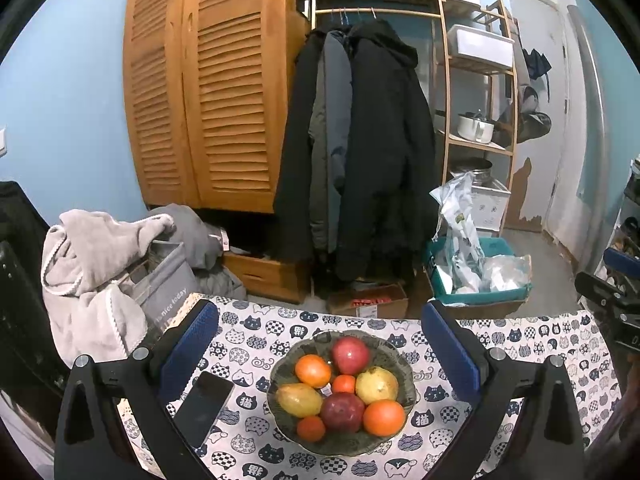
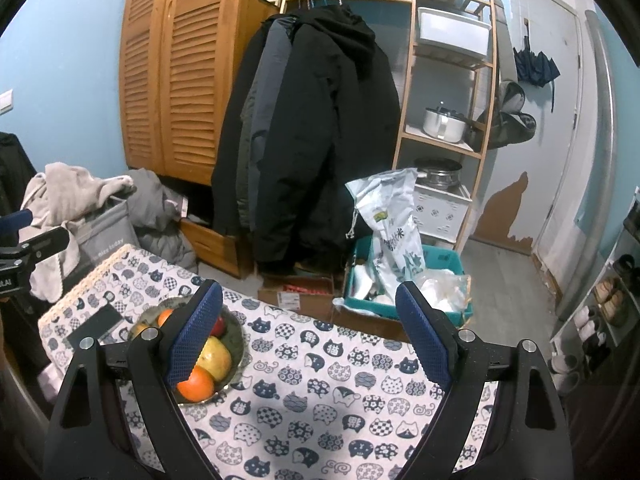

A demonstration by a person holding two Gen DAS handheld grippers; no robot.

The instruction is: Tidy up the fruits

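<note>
A dark glass bowl (image 1: 404, 368) sits on the cat-print tablecloth (image 1: 520, 344) and holds several fruits: red apples (image 1: 350, 354), oranges (image 1: 384, 417), a yellow pear (image 1: 377, 385) and a yellow mango (image 1: 299, 399). My left gripper (image 1: 320, 320) is open and empty, above and in front of the bowl. In the right wrist view the bowl (image 2: 236, 340) lies at the left, partly hidden behind the left finger. My right gripper (image 2: 308, 304) is open and empty, over bare cloth to the right of the bowl.
A black phone (image 1: 204, 406) lies on the cloth left of the bowl. Beyond the table's far edge are a cardboard box (image 1: 368, 302), a teal crate with bags (image 1: 476, 276), hanging coats (image 1: 360, 140), a wooden wardrobe (image 1: 208, 80) and a laundry pile (image 1: 100, 280).
</note>
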